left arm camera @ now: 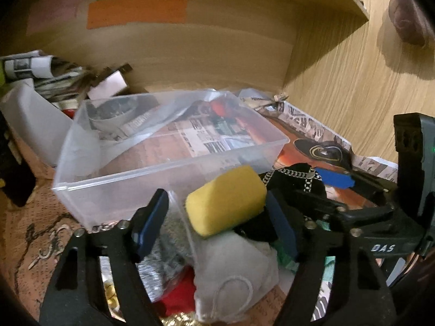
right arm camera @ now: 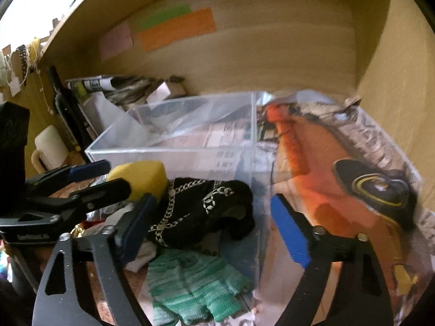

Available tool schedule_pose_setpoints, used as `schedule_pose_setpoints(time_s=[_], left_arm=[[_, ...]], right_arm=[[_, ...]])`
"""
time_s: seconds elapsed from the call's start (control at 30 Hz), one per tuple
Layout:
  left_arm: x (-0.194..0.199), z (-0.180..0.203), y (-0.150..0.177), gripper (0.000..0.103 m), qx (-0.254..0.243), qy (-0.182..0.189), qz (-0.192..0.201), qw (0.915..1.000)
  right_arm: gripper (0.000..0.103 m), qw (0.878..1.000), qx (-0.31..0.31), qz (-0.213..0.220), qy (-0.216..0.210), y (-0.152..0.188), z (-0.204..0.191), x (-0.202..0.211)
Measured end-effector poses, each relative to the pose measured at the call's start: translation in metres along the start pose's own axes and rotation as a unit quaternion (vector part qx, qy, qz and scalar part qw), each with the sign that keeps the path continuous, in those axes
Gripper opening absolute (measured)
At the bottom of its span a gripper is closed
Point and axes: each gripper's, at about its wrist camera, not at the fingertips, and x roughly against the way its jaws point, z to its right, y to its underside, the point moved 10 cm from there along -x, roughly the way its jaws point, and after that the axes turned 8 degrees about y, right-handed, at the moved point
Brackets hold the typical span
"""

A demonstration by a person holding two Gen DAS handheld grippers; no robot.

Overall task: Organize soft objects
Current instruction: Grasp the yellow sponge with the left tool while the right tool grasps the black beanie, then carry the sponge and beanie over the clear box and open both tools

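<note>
A yellow sponge (left arm camera: 225,199) lies between the fingers of my left gripper (left arm camera: 217,222), whose jaws stand wide apart; it touches the right finger (left arm camera: 280,225) and is clear of the left. It also shows in the right wrist view (right arm camera: 141,179), where the left gripper's fingers (right arm camera: 103,187) sit on either side of it. A clear plastic box (left arm camera: 168,146) stands just beyond, open and empty. A black cloth with a silver chain (right arm camera: 201,209), a green knit cloth (right arm camera: 195,279) and a white pouch (left arm camera: 231,277) lie in front. My right gripper (right arm camera: 214,231) is open over the black cloth.
Newspaper (right arm camera: 339,168) lines the wooden shelf (left arm camera: 217,54). Rolled papers (left arm camera: 40,68) and a white container (left arm camera: 35,125) sit at the back left. A white mug (right arm camera: 50,146) stands at the left. Coloured paper strips (left arm camera: 136,11) stick to the back wall.
</note>
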Motion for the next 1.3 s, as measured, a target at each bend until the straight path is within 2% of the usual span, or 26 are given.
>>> schedule_pose_setpoints(time_s=[0.03,0.1,0.17,0.23,0.27,0.43,0.63,0.9,1.13,1.3], left_arm=[[-0.004,0.0,0.001,0.068,0.001,0.002,-0.003,1.0],[-0.011,0.0,0.003,0.056,0.0,0.009,-0.011,0.9999],[-0.015,0.0,0.005,0.053,0.001,0.012,-0.014,0.9998],[-0.014,0.0,0.006,0.051,0.001,0.012,-0.01,0.9999],[-0.013,0.001,0.006,0.05,0.001,0.013,-0.007,0.9999],[0.0,0.003,0.002,0.047,0.004,0.017,0.016,0.9997],[0.032,0.003,-0.011,0.047,0.0,0.014,0.059,0.9982],[0.073,-0.017,-0.038,0.047,-0.001,-0.021,0.113,0.9934],[0.088,-0.051,-0.058,0.047,0.011,-0.055,0.125,0.9906],[0.082,-0.075,-0.069,0.047,0.022,-0.07,0.114,0.9908]], right_arm=[[0.064,1.0,0.001,-0.007,-0.005,0.002,-0.002,-0.003],[0.054,1.0,0.0,-0.012,-0.008,0.004,-0.003,-0.008],[0.045,1.0,0.0,-0.011,-0.01,0.004,-0.004,-0.008],[0.023,1.0,0.001,-0.009,-0.02,0.004,-0.006,-0.008],[0.02,1.0,0.002,-0.008,-0.023,0.005,-0.007,-0.007],[0.014,1.0,0.012,0.014,-0.015,0.0,-0.011,0.001],[0.012,0.998,0.02,0.05,-0.011,-0.016,-0.016,0.023],[0.012,0.994,0.015,0.108,-0.014,-0.047,-0.021,0.053],[0.011,0.989,0.027,0.147,-0.01,-0.079,-0.029,0.064],[0.011,0.986,0.029,0.166,-0.015,-0.104,-0.034,0.063]])
